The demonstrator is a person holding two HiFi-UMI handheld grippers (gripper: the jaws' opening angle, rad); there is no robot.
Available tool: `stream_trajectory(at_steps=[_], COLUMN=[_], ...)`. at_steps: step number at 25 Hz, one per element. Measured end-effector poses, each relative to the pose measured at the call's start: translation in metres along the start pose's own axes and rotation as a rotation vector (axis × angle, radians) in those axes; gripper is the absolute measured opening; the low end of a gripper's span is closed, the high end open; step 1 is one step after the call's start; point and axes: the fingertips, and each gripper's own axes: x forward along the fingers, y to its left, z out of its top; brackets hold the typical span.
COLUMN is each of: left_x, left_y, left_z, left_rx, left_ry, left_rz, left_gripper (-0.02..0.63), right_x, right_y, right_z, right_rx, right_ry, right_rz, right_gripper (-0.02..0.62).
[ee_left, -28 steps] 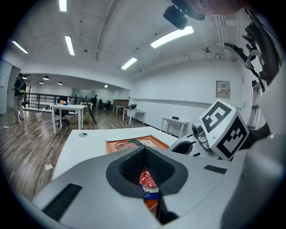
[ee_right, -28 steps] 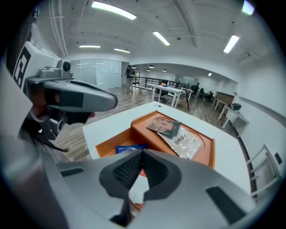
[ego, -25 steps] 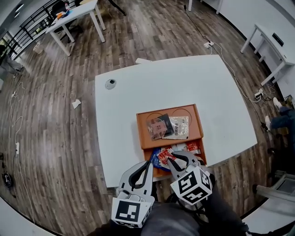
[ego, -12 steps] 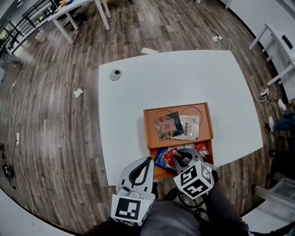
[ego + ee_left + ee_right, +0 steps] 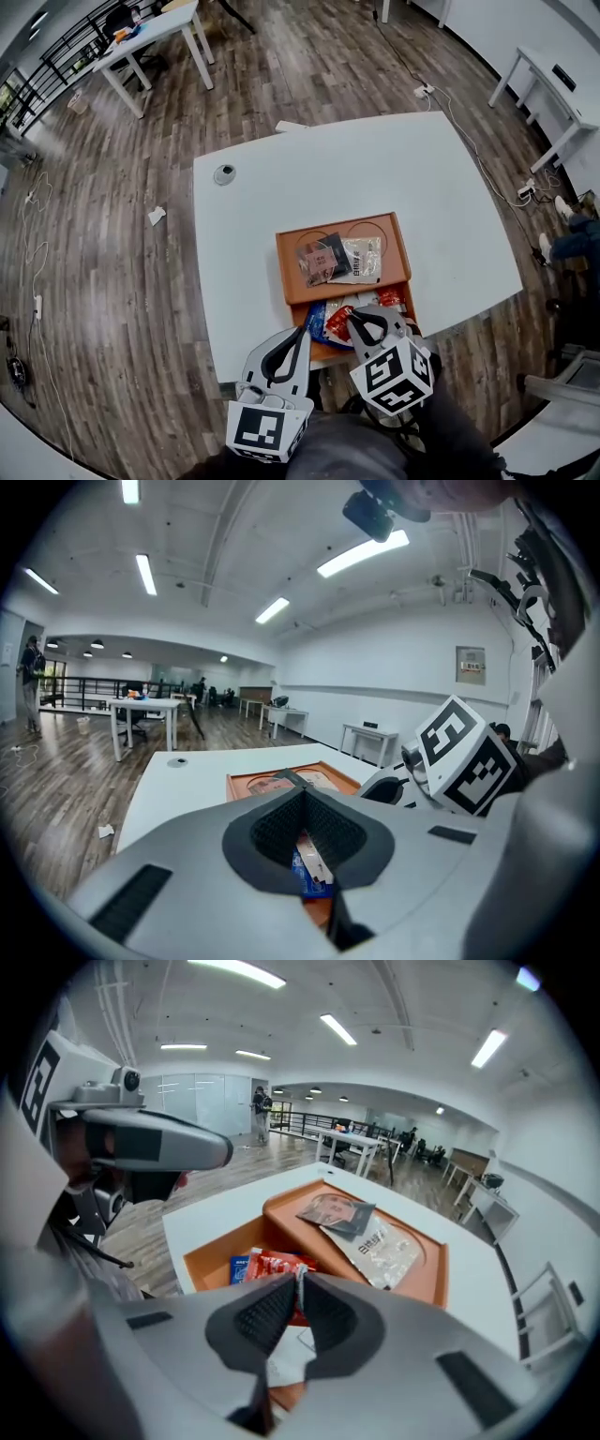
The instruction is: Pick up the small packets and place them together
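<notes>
**Head view.** A white tabletop (image 5: 375, 178) is seen from above. An orange tray (image 5: 284, 272) is set against its near edge, right of the middle, and a small round grey object (image 5: 224, 172) lies near the far left corner. Only this view gives the tray's plan, a larger far compartment and a narrower near one. In the far compartment a dark packet (image 5: 323, 255) and a clear packet (image 5: 364, 260) are laid side by side, edges touching. In the near compartment a blue packet (image 5: 315, 322), a red packet (image 5: 336, 319) and a second red packet (image 5: 392, 300) are crowded together. The left gripper (image 5: 303, 330) is held at the tray's near left corner and the right gripper (image 5: 352, 319) over the near compartment. The state of the jaws is not resolved from above.

**Right gripper view.** The jaws have just been closing and are pinched on the raised edge of the red packet. A pale packet (image 5: 286, 1363), not made out from above, is seen beneath them.

**Left gripper view.** The jaws are brought together with nothing between them. The blue packet is seen through the gap behind the tips. The right gripper's marker cube (image 5: 466, 757) appears at the right.
</notes>
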Motion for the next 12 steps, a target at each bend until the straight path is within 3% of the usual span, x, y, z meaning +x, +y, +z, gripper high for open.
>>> stream_trajectory(at_steps=[7,12], left_x=[-0.002,0.013], left_y=[-0.014,-0.004], left_z=[0.001,0.002], left_rx=[0.011,0.009], left_ry=[-0.009,-0.009], left_rz=[-0.030,-0.031], left_gripper=[0.003,0.003], right_x=[-0.024,-0.025], right_y=[-0.019,-0.056], right_z=[0.005,0.021], right_rx=[0.038,0.068], right_ry=[-0.053,-0.090], right_rz=[-0.073,-0.143], right_gripper=[0.034,0.034])
